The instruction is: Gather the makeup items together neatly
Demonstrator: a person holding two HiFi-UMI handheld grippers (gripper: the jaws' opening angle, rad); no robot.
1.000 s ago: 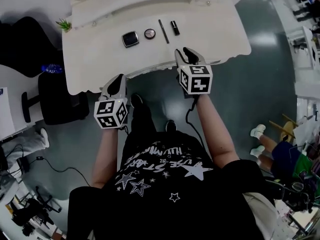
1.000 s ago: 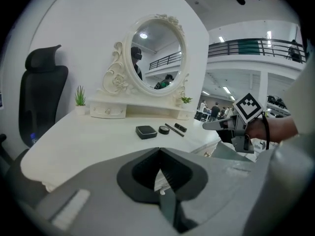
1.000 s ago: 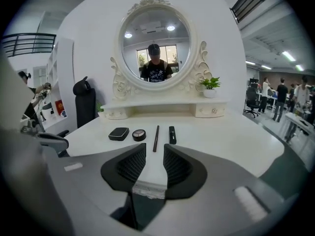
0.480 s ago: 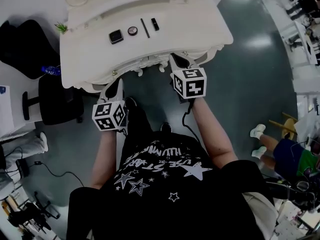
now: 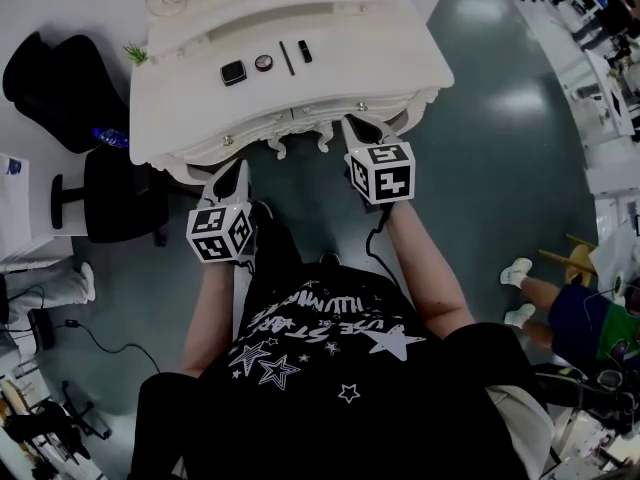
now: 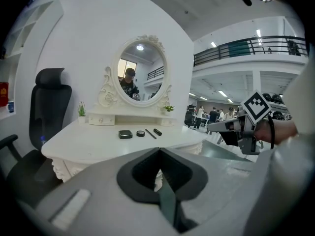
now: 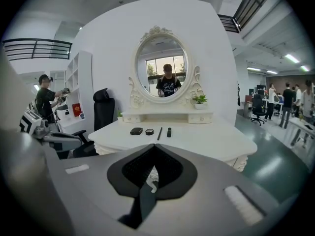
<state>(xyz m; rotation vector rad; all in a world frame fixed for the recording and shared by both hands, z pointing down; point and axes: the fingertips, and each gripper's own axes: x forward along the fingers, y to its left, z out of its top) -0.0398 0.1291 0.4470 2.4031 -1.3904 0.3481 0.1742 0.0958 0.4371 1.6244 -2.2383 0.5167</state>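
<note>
The left gripper [image 6: 158,150] has its two grey jaws closed tip to tip with nothing between them, and the right gripper [image 7: 154,146] is likewise closed and empty. In the head view both are held side by side in front of the person, just off the carved front edge of the white dressing-table tabletop [image 5: 390,53], above the grey-green floor [image 5: 500,168]. The makeup items lie ahead of both grippers, well apart from their tips, in a short row near the back of the tabletop. The black square compact [image 5: 234,72] is at the end nearest the left gripper. Next come the small round compact [image 5: 264,63] and the thin dark pencil [image 5: 287,57]. The short black lipstick tube [image 5: 305,52] lies at the end nearest the right gripper. The items sit close together without touching. Beyond them, straight ahead of the grippers, stands an oval mirror in an ornate white frame [image 7: 165,73], with a small green potted plant [image 7: 199,100] on the ledge beside it. A black office chair [image 5: 120,193] stands out to the left gripper's side, just beside the tabletop.
</note>
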